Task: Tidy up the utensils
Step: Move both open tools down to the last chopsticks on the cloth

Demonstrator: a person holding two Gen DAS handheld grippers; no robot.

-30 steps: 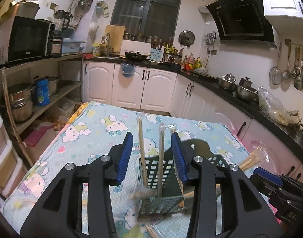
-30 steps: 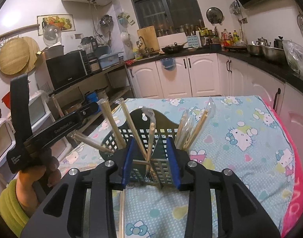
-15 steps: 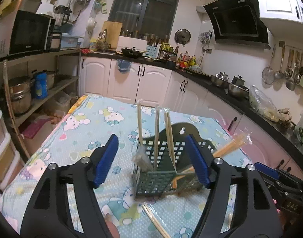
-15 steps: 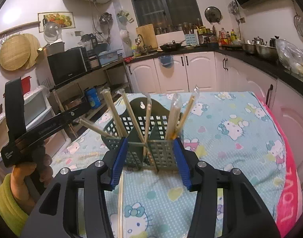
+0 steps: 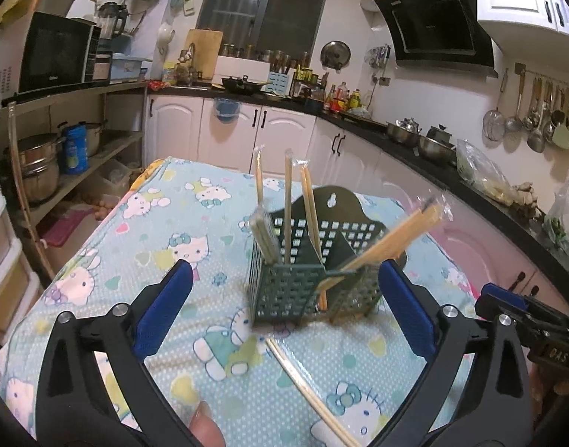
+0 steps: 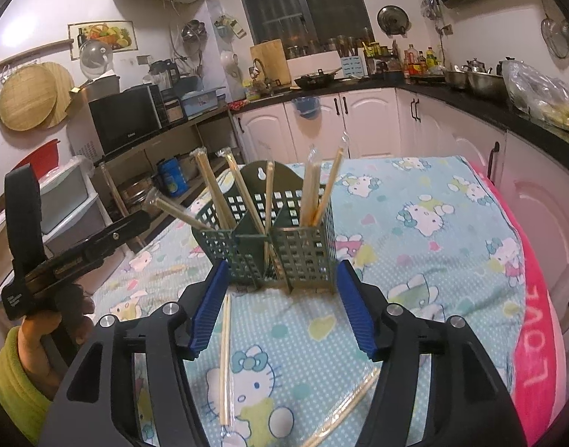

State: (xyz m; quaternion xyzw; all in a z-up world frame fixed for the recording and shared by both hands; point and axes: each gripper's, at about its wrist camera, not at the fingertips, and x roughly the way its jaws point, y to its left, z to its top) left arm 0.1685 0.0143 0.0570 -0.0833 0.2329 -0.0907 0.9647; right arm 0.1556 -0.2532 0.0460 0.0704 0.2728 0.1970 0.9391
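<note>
The cartoon-cat printed tablecloth (image 6: pixel 415 201) is carrying a dark green perforated plastic utensil holder (image 6: pixel 273 246), keeping wrapped wooden chopsticks (image 6: pixel 321 190) standing sorted. Two loose wrapped pairs (image 6: pixel 225 354) are lying before it, awaiting pickup. The left gripper (image 5: pixel 284 313) and right gripper (image 6: pixel 280 309), jaws just widening, are gaping released and empty.

Microwave (image 5: pixel 55 52) on shelf, range hood (image 5: pixel 439 24), cartoon-cat tablecloth (image 5: pixel 165 231)

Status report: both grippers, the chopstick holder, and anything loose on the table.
Left gripper and right gripper open, fingers just spreading, nothing held. Green holder upright with wrapped chopsticks inside. Two wrapped pairs loose on tablecloth.
</note>
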